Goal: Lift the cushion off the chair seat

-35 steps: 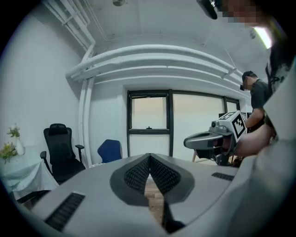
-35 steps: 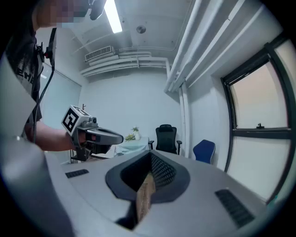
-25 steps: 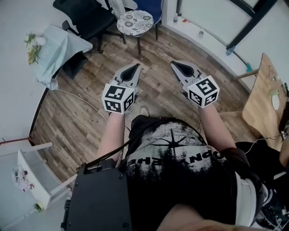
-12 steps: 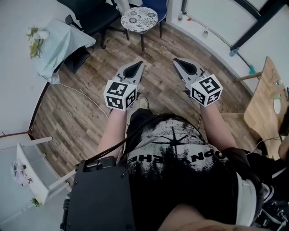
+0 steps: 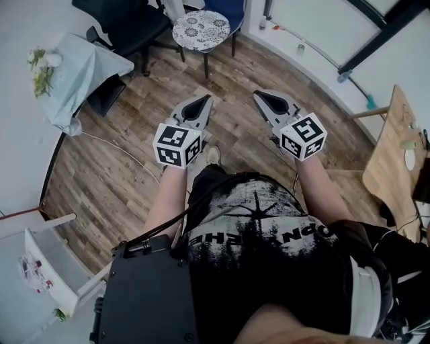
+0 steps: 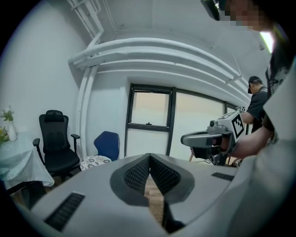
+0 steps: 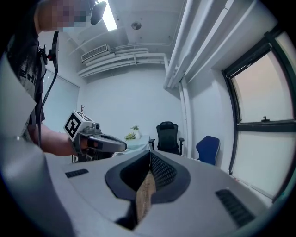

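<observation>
Standing well apart from the target, the person holds both tools out at waist level over the wooden floor (image 5: 121, 175). The left claw (image 5: 201, 100) is clenched, its tips meeting with nothing between them. The left gripper view confirms this. The right claw (image 5: 263, 95) is likewise closed on nothing, with only floor visible through the slit behind its tips.

The cushion (image 5: 200, 30), round and patterned, lies flat on the seat of the blue-backed chair (image 5: 227, 9) at the far edge of the floor, under the window. It looks untouched, so I judge the lift has not started and the approach comes first.

Several things could go wrong from here:
- Both claws are shut, and reaching the cushion that way would only shove it across the seat or off its edge.
- The cushion looks thin and hugs the seat, so a low bite may catch the seat rim along with it and drag the light chair.
- A one-sided grip would probably let the soft pad fold and slip free.
- The black office chair (image 5: 124, 20) and the cloth-covered worktop (image 5: 91, 70) crowd the chair's left side, so a wide swing of the left arm could knock them.
- A white cable (image 5: 111, 142) crossing the floor could snag a foot on the way in.
</observation>
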Demonstrator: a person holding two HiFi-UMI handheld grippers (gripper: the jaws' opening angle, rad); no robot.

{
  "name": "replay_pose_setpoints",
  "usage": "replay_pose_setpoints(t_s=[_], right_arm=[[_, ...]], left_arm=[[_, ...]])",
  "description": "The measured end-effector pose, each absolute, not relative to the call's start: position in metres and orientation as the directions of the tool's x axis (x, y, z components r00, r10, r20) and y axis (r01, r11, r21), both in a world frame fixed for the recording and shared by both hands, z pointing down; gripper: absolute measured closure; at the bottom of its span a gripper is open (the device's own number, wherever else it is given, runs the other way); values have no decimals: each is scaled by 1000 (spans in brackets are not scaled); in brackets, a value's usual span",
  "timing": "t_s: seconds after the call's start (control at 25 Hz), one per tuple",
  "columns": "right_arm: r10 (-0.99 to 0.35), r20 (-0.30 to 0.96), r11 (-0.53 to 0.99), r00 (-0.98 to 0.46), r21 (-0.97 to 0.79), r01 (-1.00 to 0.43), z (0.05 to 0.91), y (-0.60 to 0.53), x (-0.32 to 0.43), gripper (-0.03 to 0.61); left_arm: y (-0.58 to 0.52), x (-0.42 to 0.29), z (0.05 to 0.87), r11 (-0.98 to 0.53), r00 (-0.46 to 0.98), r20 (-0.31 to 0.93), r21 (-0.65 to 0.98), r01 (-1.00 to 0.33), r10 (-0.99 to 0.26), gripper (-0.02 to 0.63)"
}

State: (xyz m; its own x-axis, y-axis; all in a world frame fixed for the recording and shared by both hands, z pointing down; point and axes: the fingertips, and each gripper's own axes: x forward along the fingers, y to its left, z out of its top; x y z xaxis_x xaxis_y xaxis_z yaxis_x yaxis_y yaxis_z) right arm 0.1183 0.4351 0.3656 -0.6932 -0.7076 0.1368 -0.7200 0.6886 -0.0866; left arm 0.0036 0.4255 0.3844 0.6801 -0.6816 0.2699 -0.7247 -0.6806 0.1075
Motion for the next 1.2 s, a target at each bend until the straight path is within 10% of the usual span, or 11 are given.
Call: replay_pose_setpoints(t_s=[1.2], right_arm=[[-804, 167, 576, -571, -18, -817, 377, 218, 11, 560]], left_arm=[[194, -92, 386, -786, 787, 241, 128, -605, -567, 601]])
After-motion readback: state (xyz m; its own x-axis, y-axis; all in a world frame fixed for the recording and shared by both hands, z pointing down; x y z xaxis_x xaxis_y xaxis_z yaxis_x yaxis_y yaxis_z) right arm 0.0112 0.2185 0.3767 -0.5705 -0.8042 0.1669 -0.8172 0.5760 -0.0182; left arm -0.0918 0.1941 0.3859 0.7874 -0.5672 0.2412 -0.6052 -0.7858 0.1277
